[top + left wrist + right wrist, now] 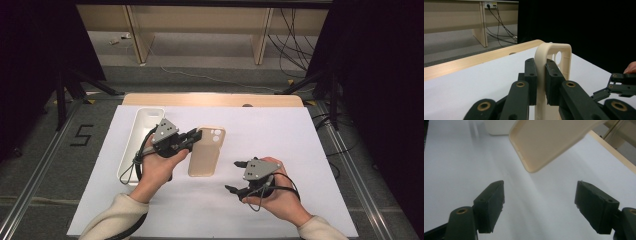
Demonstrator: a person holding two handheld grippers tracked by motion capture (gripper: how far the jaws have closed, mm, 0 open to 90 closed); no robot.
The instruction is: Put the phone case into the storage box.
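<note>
While the left gripper (196,136) pinches one edge of the beige soft-plastic phone case (206,150), its two black jaws sit pressed against either side of the case wall, as the left gripper view confirms (541,82). One such case is present, lying near the centre of the white table sheet (280,135) with its camera cut-out toward twelve o'clock. One white oblong plastic tray (140,137) lies at nine o'clock from the case, just beyond the left hand (157,167). The right gripper (236,176) sits at four o'clock from the case, apart from it; its jaws stand spread wide with nothing between them, over bare sheet (540,205). Two grippers counted, one per hand.
</note>
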